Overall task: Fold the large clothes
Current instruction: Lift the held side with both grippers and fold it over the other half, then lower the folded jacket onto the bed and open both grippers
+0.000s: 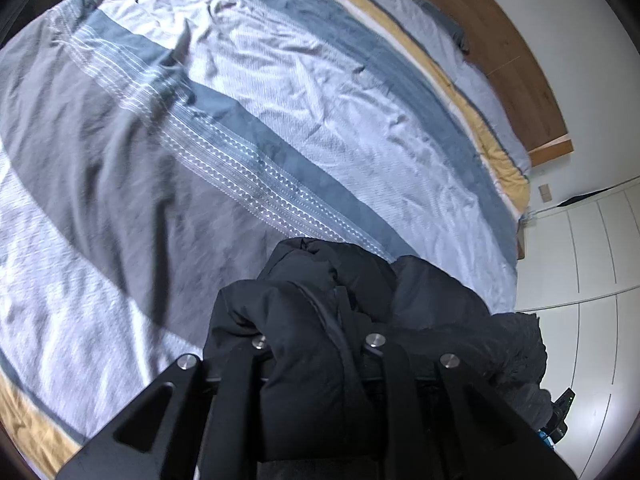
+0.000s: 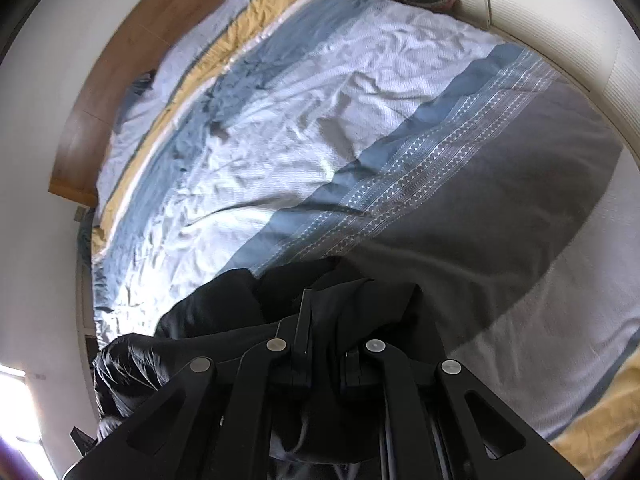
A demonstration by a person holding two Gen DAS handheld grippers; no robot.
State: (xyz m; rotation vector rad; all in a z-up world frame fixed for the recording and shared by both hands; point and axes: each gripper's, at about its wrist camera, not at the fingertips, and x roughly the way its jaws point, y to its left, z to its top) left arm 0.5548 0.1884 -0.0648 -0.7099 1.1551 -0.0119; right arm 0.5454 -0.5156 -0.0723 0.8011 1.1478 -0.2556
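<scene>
Black puffer jacket (image 1: 320, 320) bunched over and between the fingers of the left gripper (image 1: 316, 344), clamped in its jaws, raised above the striped duvet (image 1: 240, 120). Same jacket (image 2: 240, 320) draped across the right gripper (image 2: 326, 350), likewise pinched tight there.

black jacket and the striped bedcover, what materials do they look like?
Black jacket: looks like a padded synthetic shell, matte with faint sheen; puffy quilted bulges, zipper line.
Striped bedcover: probably woven cotton or a blend, matte; fine creases, printed triangle band. Neither fibre can be confirmed from the look alone.
</scene>
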